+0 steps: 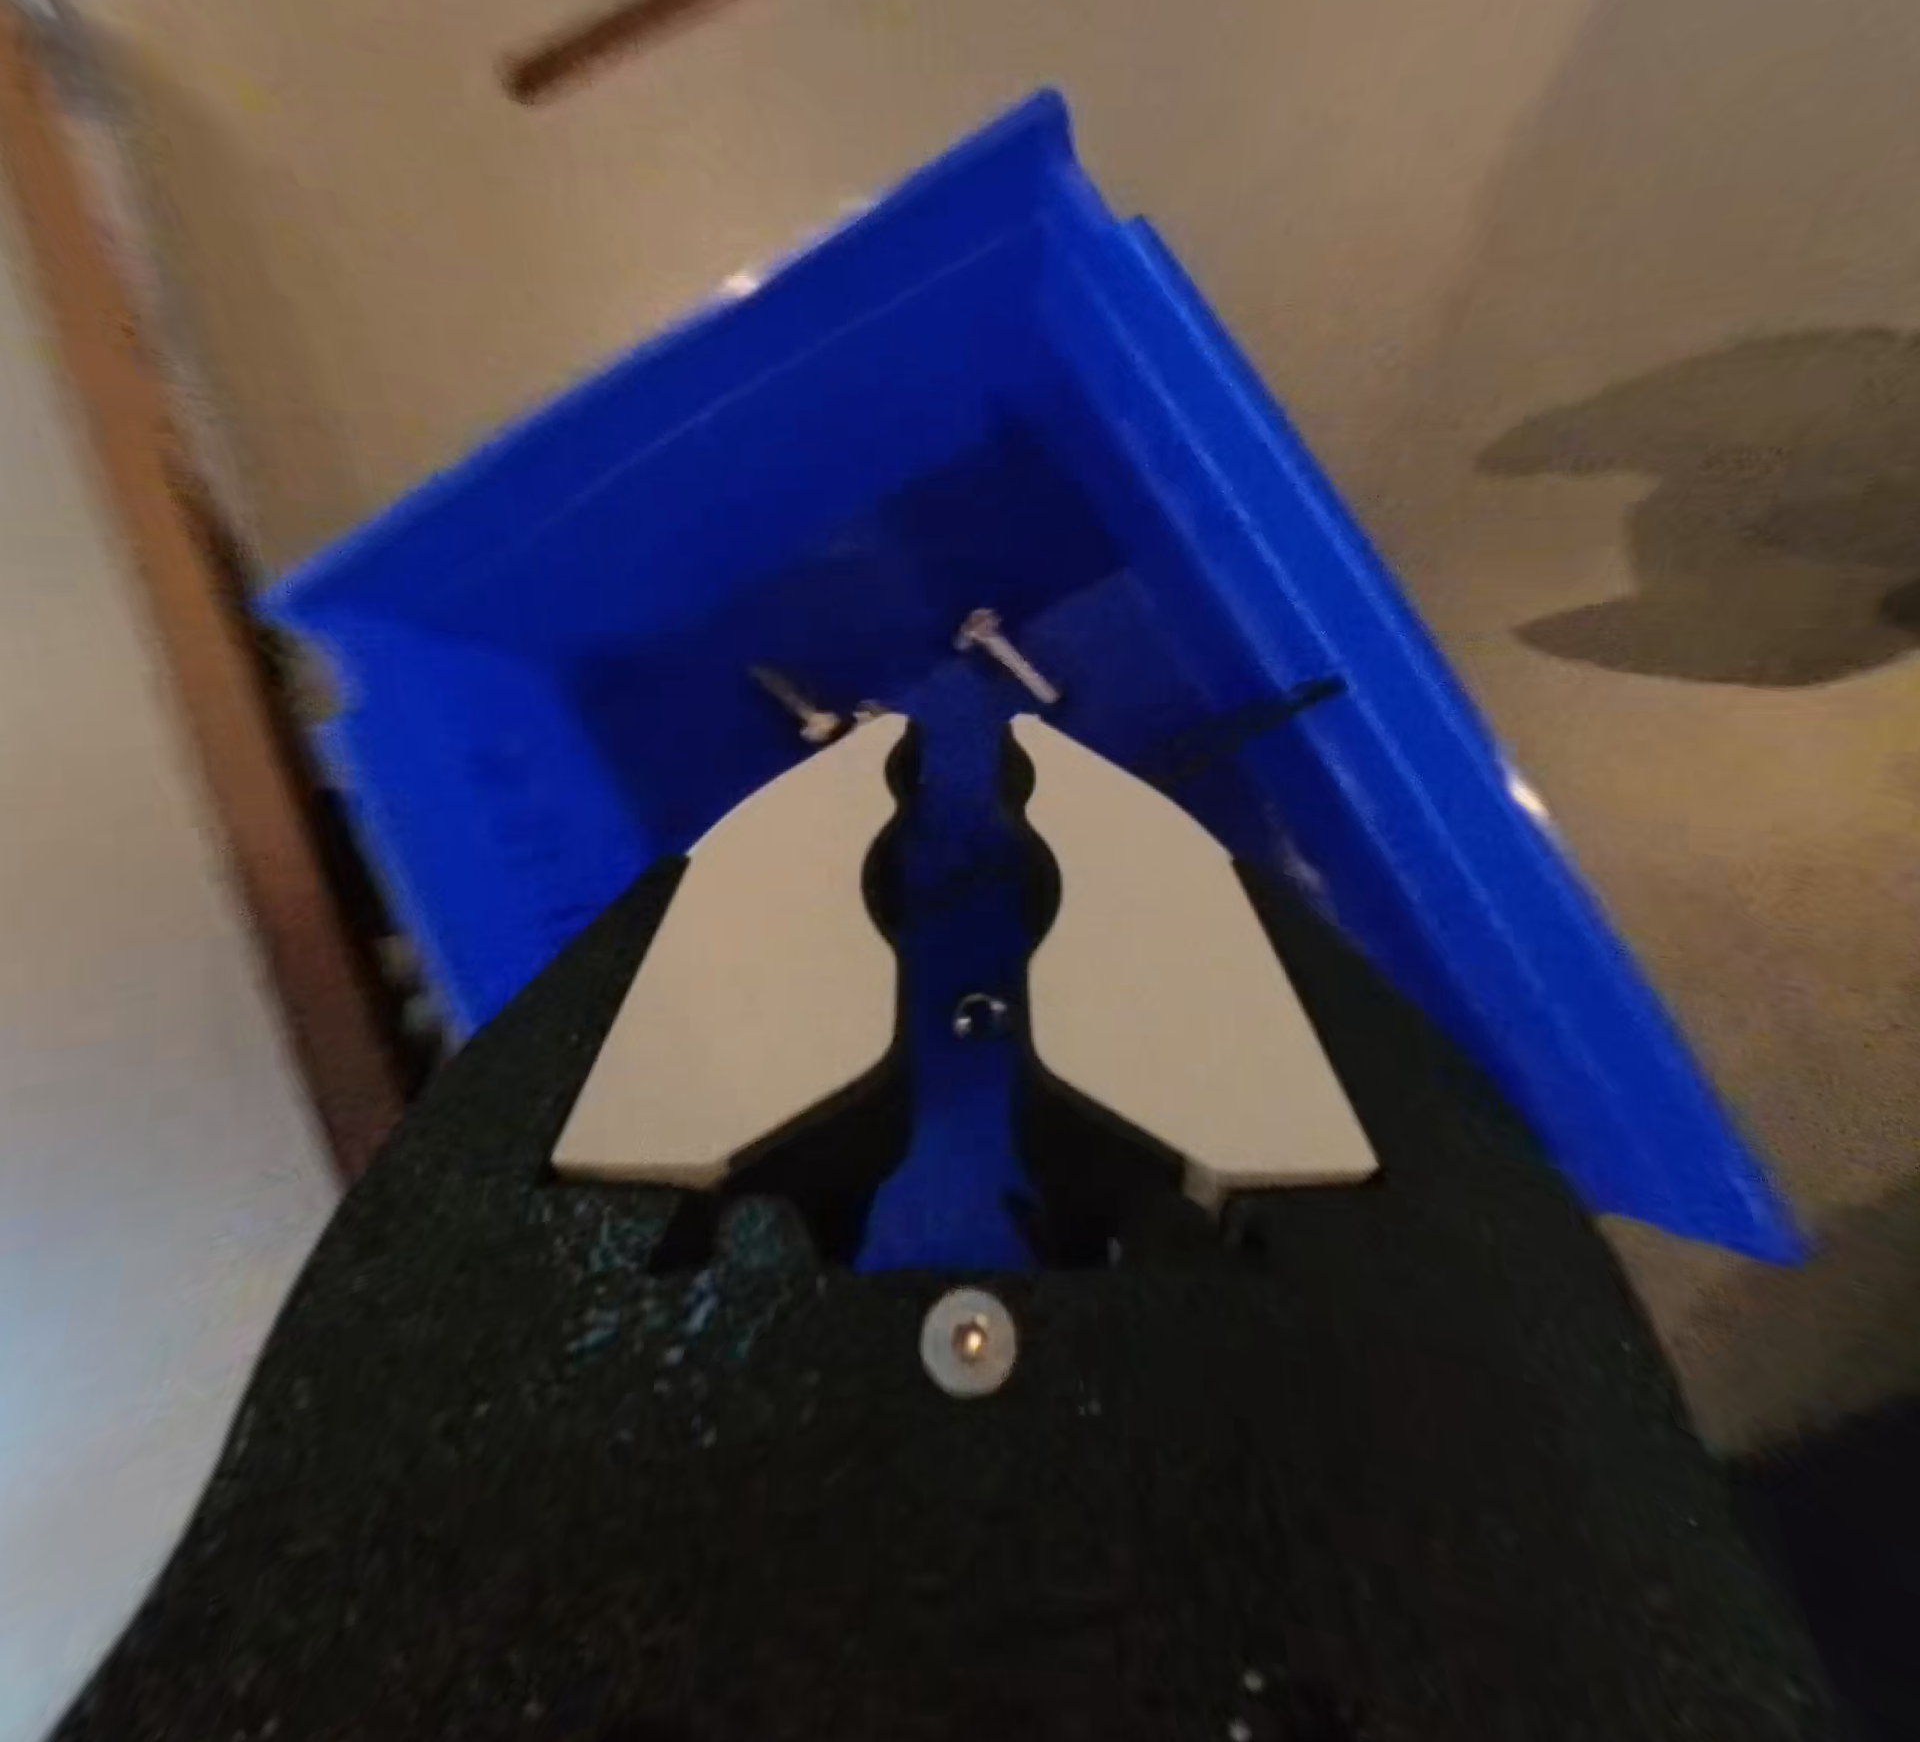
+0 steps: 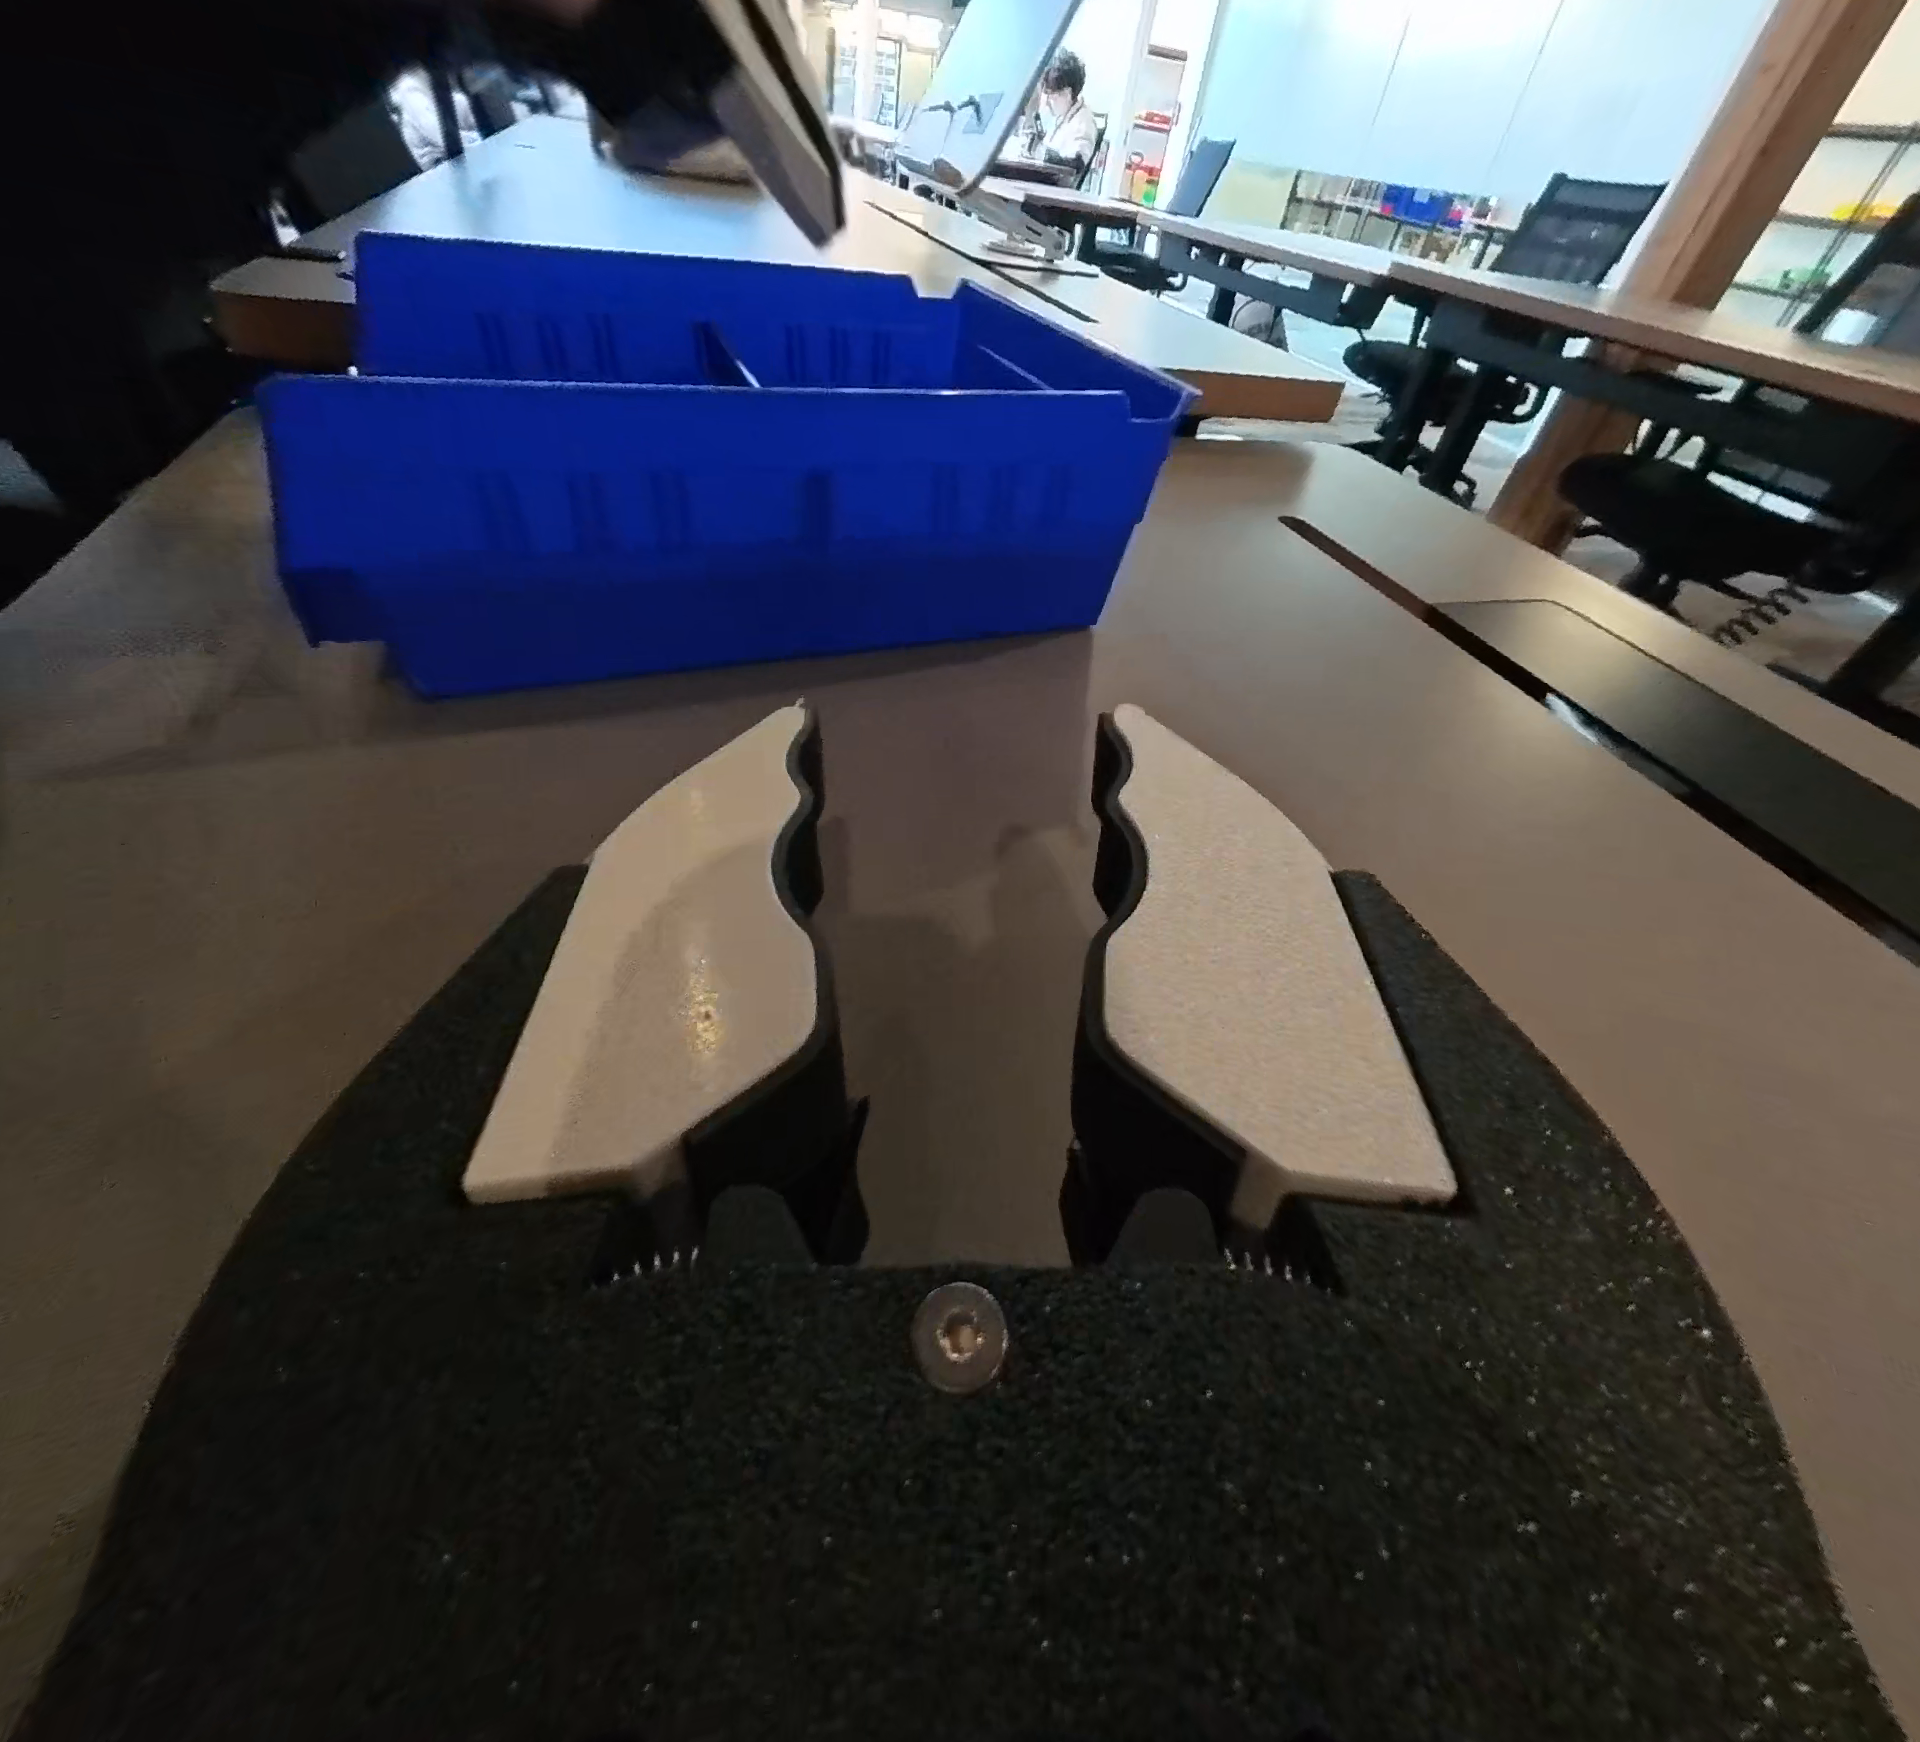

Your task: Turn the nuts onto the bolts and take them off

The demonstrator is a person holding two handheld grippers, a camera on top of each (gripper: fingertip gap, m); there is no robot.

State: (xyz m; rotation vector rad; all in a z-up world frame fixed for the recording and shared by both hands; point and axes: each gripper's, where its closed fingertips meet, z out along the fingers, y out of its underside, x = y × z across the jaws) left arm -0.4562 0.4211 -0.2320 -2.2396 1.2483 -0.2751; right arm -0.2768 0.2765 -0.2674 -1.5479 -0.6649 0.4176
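Bolts first – two small silver ones lie on the floor of the blue bin, seen from above in the left wrist view. One bolt sits just beyond the fingertips and a touch to the right, its head pointing up-left; the other bolt lies just left of the tips, and a small silver bit beside it could be a nut, though the blur makes that hard to tell. The left gripper hangs over the bin with its fingers drawn close together – only a narrow strip of blue shows between them, and nothing is caught there. A thin black divider stands in the bin off to the right of the bolts. This whole view is smeared by motion.

Over in the right wrist view, the right gripper lies low over the grey table, its white-topped fingers spread well apart with bare tabletop between them. The same blue bin stands ahead and to the left of those fingertips, near but not touching; its contents are hidden behind the near wall. Above the bin's far side, the left gripper tilts down toward it, blurred, held by a person's dark-gloved hand. Farther back stand more desks, a monitor and black office chairs
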